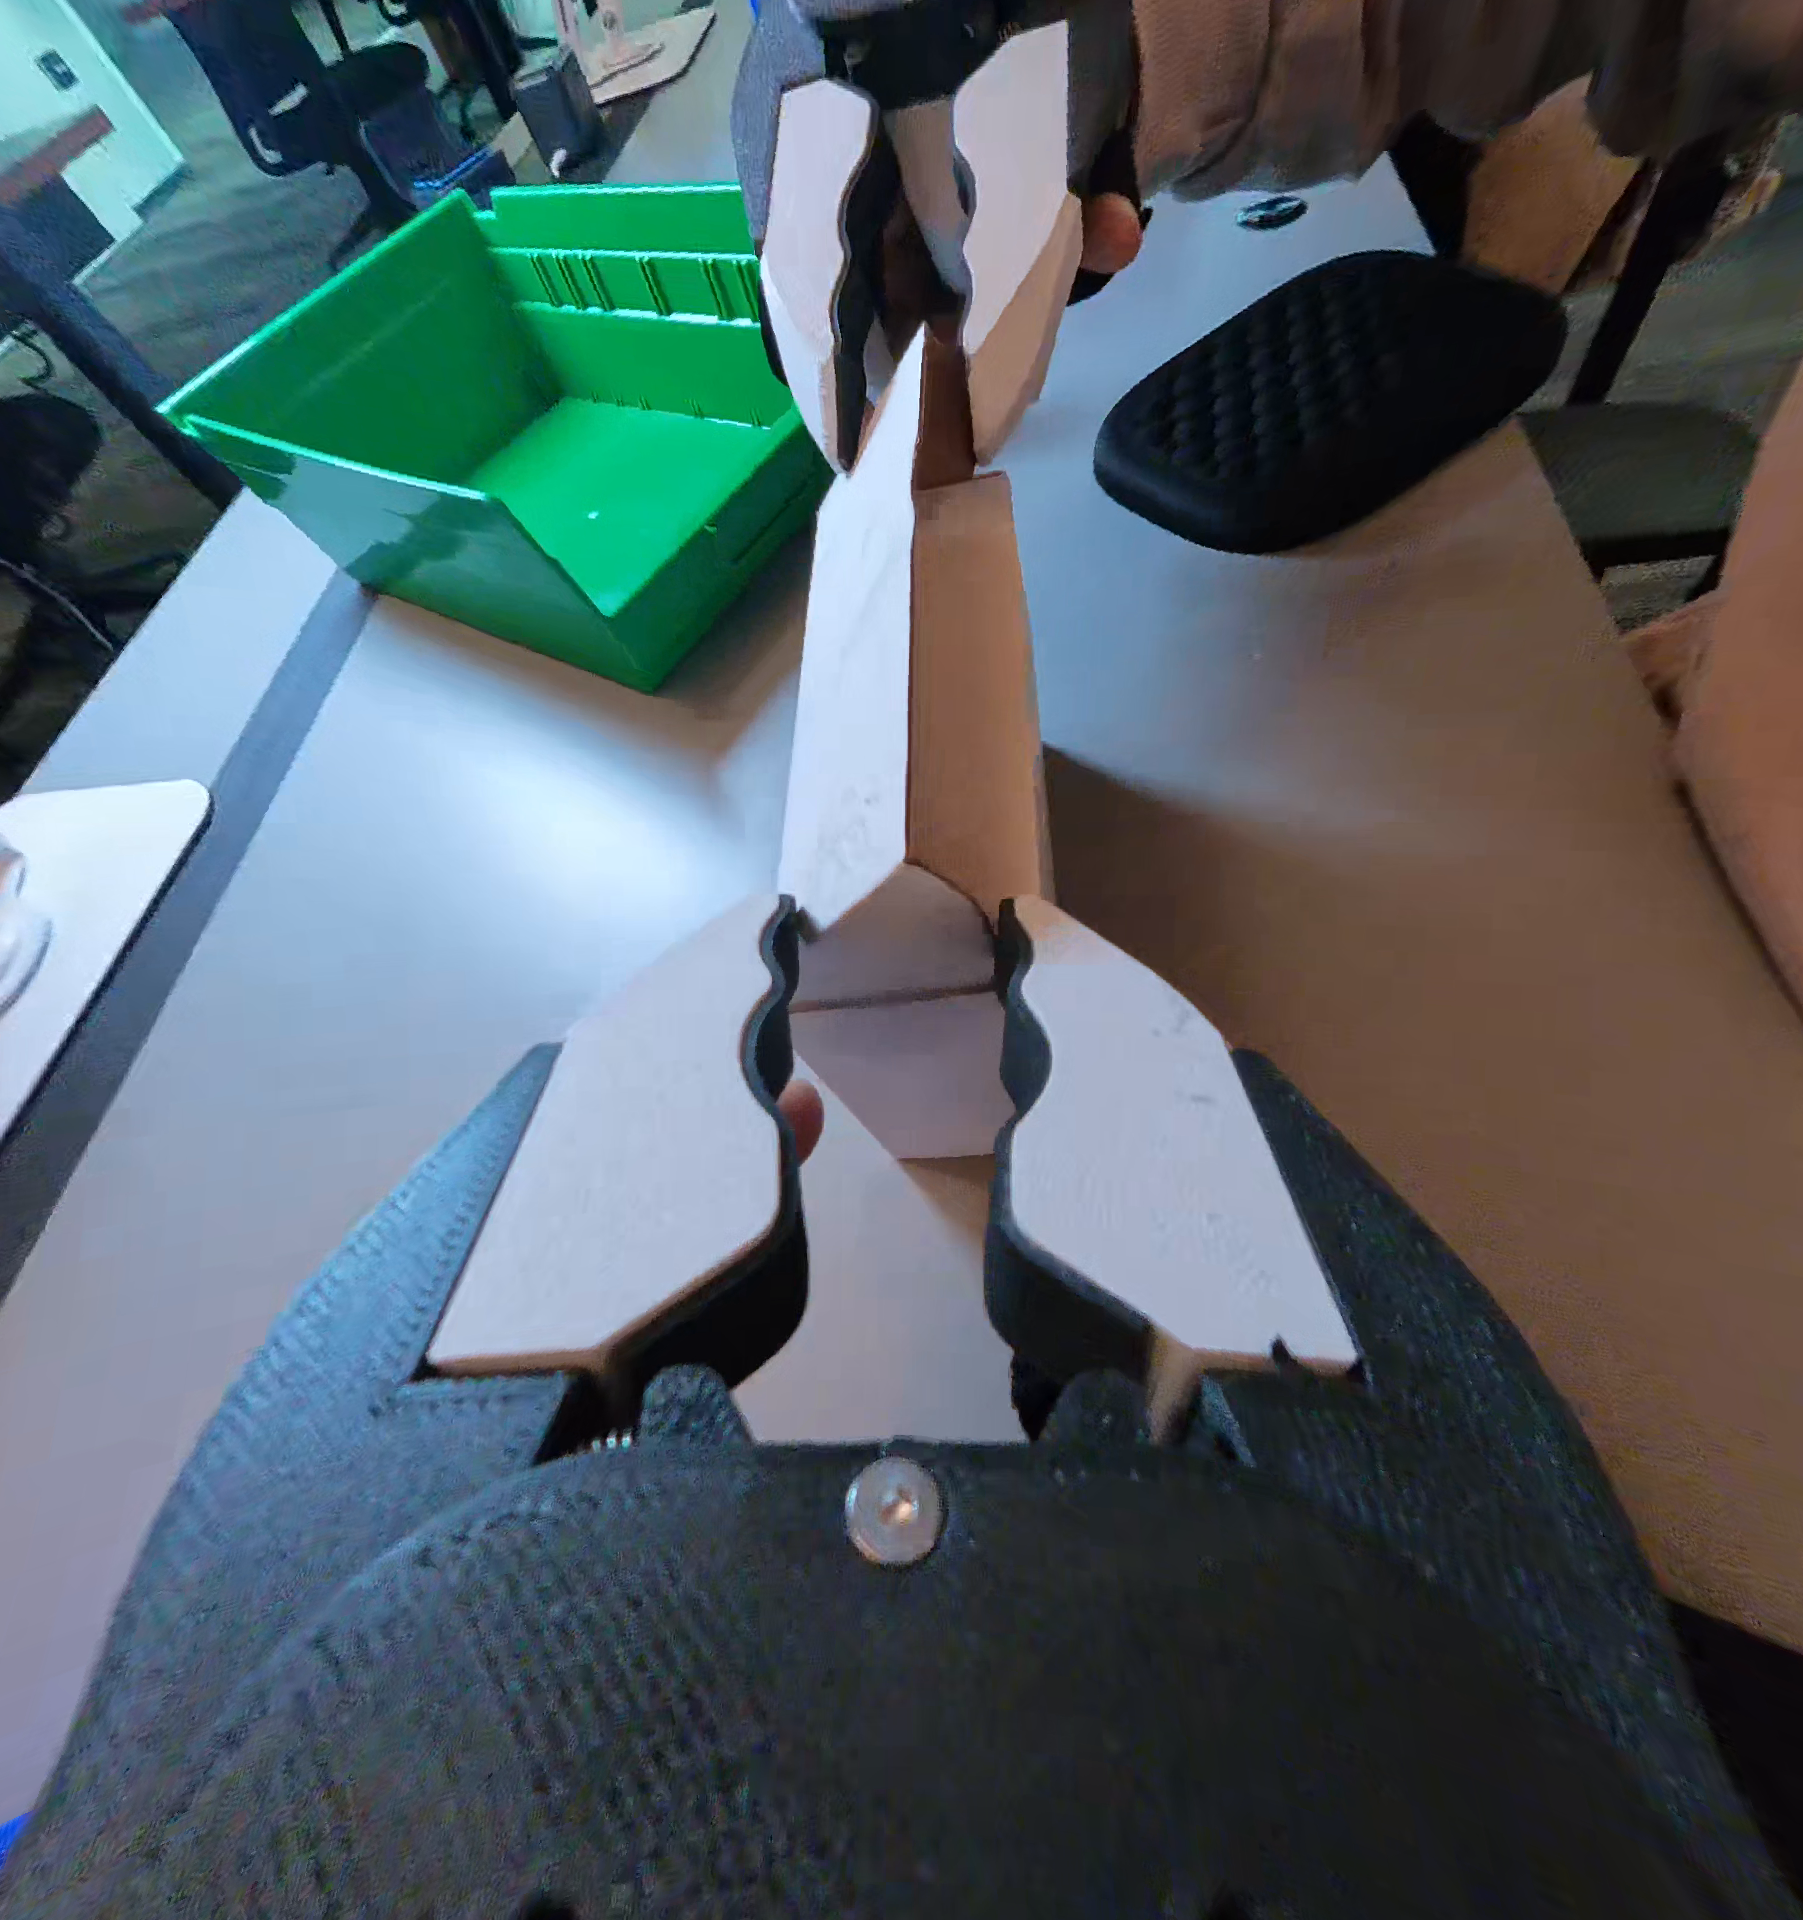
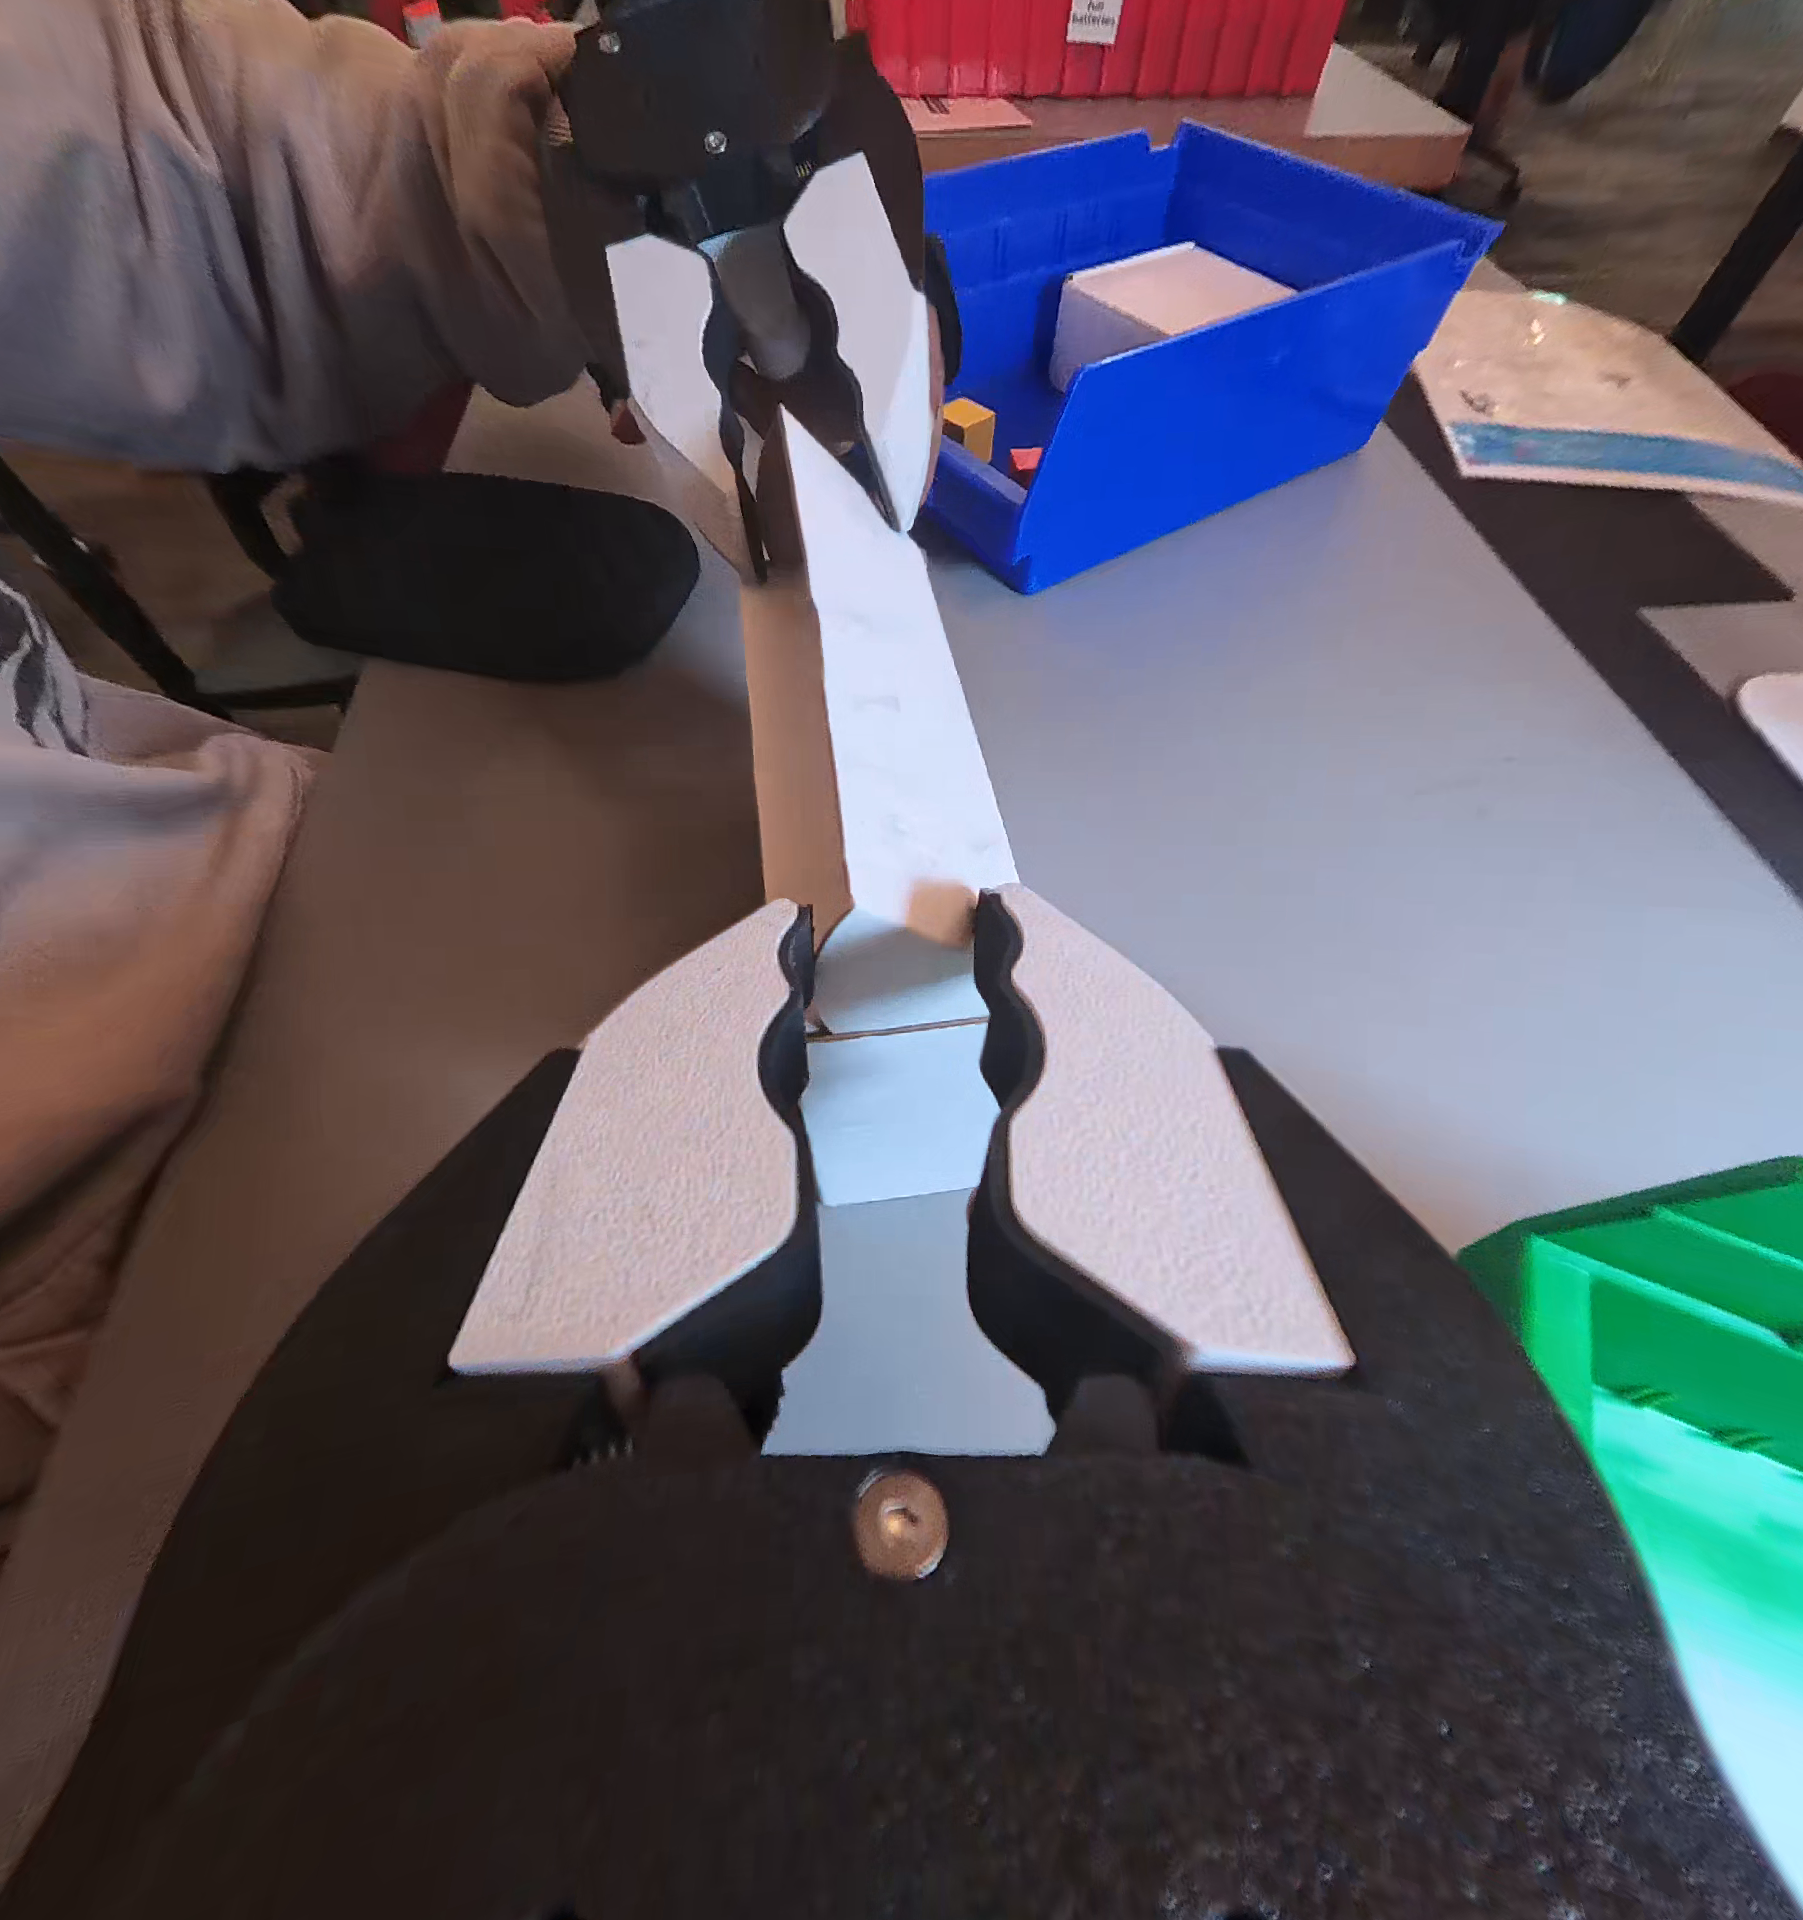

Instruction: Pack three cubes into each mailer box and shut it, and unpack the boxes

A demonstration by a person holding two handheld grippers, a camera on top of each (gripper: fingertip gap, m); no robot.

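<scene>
As 2 claws clamp the mailer box [image 1: 907, 707] ends | left gripper [image 1: 897, 1023], right gripper [image 2: 892, 1023] | pull evenly, judged.

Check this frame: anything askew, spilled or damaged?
Nothing stands out. Left gripper and right gripper each straddle one end of the white mailer box. The green bin and blue bin sit upright, nothing spilled.

Light is bright and even, daylight-like, cooler in the right wrist view. The table [image 1: 481, 831] shows a soft sheen. Wide-angle bending curves both pictures' edges. The green bin [image 2: 1707, 1382] at near right is blurred and glaring; the far background and sleeve [image 2: 149, 208] are smeared.
</scene>
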